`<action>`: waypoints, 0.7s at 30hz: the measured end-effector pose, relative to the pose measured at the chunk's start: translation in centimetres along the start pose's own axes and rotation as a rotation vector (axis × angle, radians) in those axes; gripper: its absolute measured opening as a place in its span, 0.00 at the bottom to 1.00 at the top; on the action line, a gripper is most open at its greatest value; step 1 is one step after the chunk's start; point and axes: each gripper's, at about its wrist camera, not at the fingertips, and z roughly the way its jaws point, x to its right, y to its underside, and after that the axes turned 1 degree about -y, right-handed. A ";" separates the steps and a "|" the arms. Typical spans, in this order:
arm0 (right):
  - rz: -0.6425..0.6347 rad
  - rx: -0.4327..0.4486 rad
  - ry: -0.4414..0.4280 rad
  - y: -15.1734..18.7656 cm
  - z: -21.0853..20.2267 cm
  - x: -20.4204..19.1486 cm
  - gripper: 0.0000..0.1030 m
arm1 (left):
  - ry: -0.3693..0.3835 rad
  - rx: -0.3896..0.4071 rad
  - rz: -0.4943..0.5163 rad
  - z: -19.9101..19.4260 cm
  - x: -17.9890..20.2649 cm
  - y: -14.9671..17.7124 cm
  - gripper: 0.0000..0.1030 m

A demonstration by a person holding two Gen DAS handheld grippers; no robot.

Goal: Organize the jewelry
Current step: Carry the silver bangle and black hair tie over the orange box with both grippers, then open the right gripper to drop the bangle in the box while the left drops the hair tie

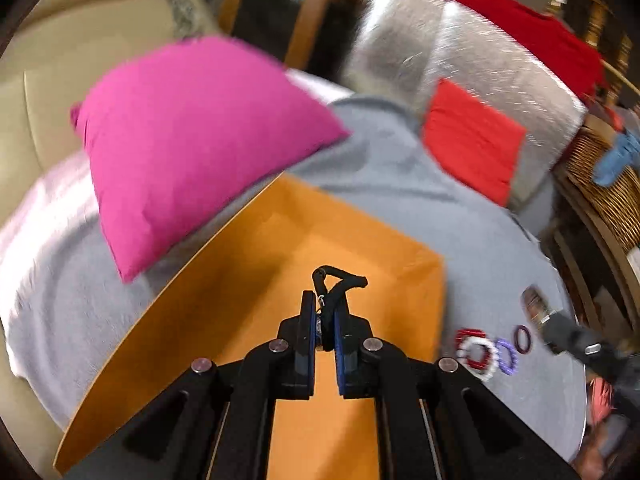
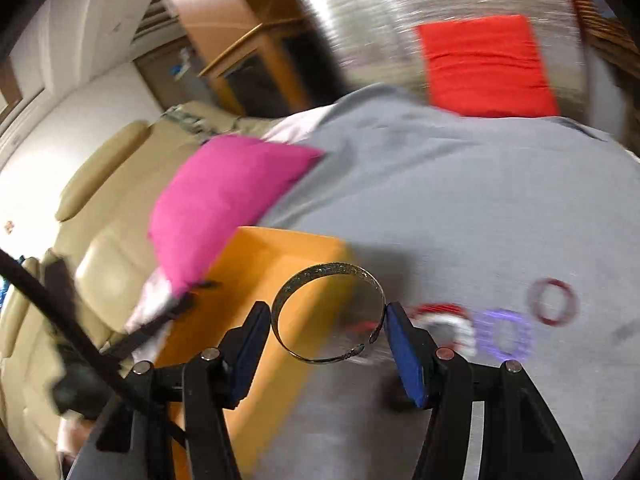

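My left gripper (image 1: pixel 323 300) is shut on a black cord necklace (image 1: pixel 338 282) and holds it above an open orange box (image 1: pixel 248 280) on a grey cloth. My right gripper (image 2: pixel 328 312) is shut on a gold open cuff bangle (image 2: pixel 326 312), held between both pads over the box's right edge (image 2: pixel 280 256). Several bracelets lie on the cloth to the right of the box: a red and white one (image 1: pixel 476 352), a purple beaded one (image 1: pixel 506 356) and a dark red ring-shaped one (image 1: pixel 523 338). They also show blurred in the right wrist view (image 2: pixel 504 332).
A pink cushion (image 1: pixel 192 132) lies behind the box at the left. A red cushion (image 1: pixel 472 140) leans on a silver-covered seat back (image 1: pixel 440 40). A beige sofa (image 2: pixel 104 216) is at the left. A wicker basket (image 1: pixel 600 176) stands at the right.
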 end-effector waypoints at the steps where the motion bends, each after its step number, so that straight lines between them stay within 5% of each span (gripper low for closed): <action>1: -0.006 -0.017 -0.012 -0.7 1.0 -1.5 0.60 | -0.020 -0.017 -0.017 1.0 -0.6 -0.2 0.08; 8: 0.038 -0.159 -0.004 -4.1 9.6 -6.4 0.61 | -0.068 -0.080 -0.121 4.2 -3.0 0.2 0.08; 21: 0.125 -0.312 0.145 -4.8 20.0 -6.3 0.63 | -0.193 -0.136 -0.198 5.6 -4.8 0.3 0.09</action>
